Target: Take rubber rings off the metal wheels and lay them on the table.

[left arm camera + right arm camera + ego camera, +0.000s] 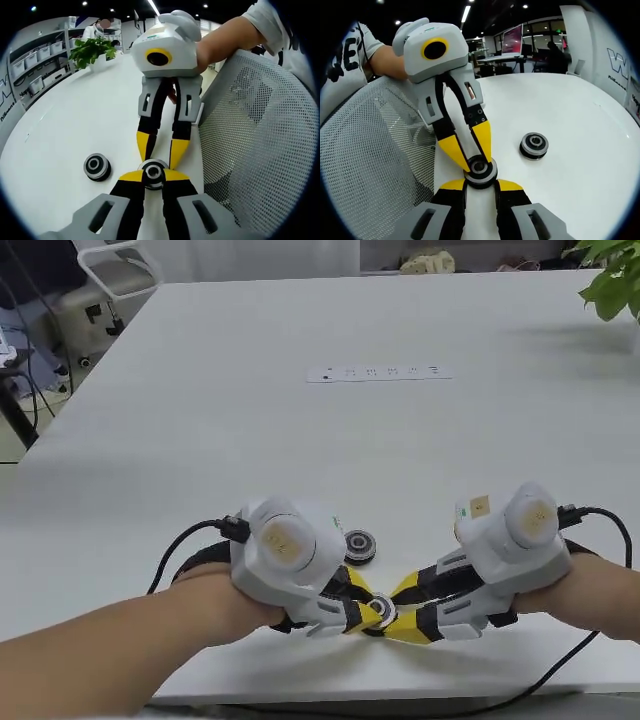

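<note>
Table was plain white. Left gripper and right gripper had white-grey bodies and black jaws with yellow tips. Held wheel and loose wheel were silver metal with black rubber rings. Chair was grey mesh. Plant was green, cables black.

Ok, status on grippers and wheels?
Left gripper, right gripper both shut on one metal wheel, rubber ring on. Second wheel sits apart on table. Nothing blocking.
</note>
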`<state>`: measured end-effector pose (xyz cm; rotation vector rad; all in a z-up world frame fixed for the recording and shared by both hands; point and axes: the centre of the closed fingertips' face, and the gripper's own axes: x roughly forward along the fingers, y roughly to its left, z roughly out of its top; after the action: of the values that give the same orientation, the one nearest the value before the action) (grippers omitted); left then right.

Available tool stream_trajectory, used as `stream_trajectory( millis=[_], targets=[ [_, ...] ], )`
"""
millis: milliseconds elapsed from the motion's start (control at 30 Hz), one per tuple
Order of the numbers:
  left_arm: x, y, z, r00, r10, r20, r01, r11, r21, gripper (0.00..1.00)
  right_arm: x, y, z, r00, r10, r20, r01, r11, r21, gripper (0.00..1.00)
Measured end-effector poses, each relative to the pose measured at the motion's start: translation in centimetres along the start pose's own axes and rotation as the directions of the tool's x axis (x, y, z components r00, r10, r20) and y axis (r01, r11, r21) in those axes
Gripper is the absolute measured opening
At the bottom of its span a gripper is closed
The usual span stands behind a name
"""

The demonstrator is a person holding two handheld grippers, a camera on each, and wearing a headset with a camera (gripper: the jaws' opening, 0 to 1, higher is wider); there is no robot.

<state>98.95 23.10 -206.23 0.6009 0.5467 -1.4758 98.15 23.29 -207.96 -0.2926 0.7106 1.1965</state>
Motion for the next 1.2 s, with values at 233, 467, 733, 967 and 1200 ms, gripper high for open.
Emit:
stream_trajectory(
  millis=[233, 467, 733, 967, 1200],
  targets=[
    [0.00, 0.04, 0.01, 1.0000, 0.001, 0.000, -0.001, 1.000, -0.004, 0.08, -0.04, -0.03, -0.05, 1.0000, 0.001, 0.003, -0.001, 1.000, 0.001, 0.19],
    [-0.01, 0.02, 0.00, 1.0000, 0.001, 0.001, -0.001, 1.000, -0.007, 0.08, -0.06, 0.00, -0.05, 1.0000, 0.002, 0.003, -0.002, 1.000, -0.004, 0.18],
    [-0.01, 0.04, -0.02, 1.0000, 0.001, 0.002, -0.001, 1.000, -0.013, 0.07, -0.31, -0.10, -0.35, 1.0000, 0.002, -0.004, -0.002, 1.000, -0.009, 0.11],
    [-0.01, 0.02, -0.02, 1.0000, 0.002, 0.003, -0.002, 1.000, -0.017, 0.07, -0.33, -0.13, -0.48, 0.9999, -0.002, -0.011, 0.002, 1.000, -0.013, 0.08],
    [-0.03, 0.02, -0.01, 1.0000, 0.003, 0.003, -0.003, 1.000, -0.018, 0.07, -0.36, -0.08, -0.64, 0.9997, -0.006, -0.022, 0.005, 1.000, -0.018, 0.02]
  ],
)
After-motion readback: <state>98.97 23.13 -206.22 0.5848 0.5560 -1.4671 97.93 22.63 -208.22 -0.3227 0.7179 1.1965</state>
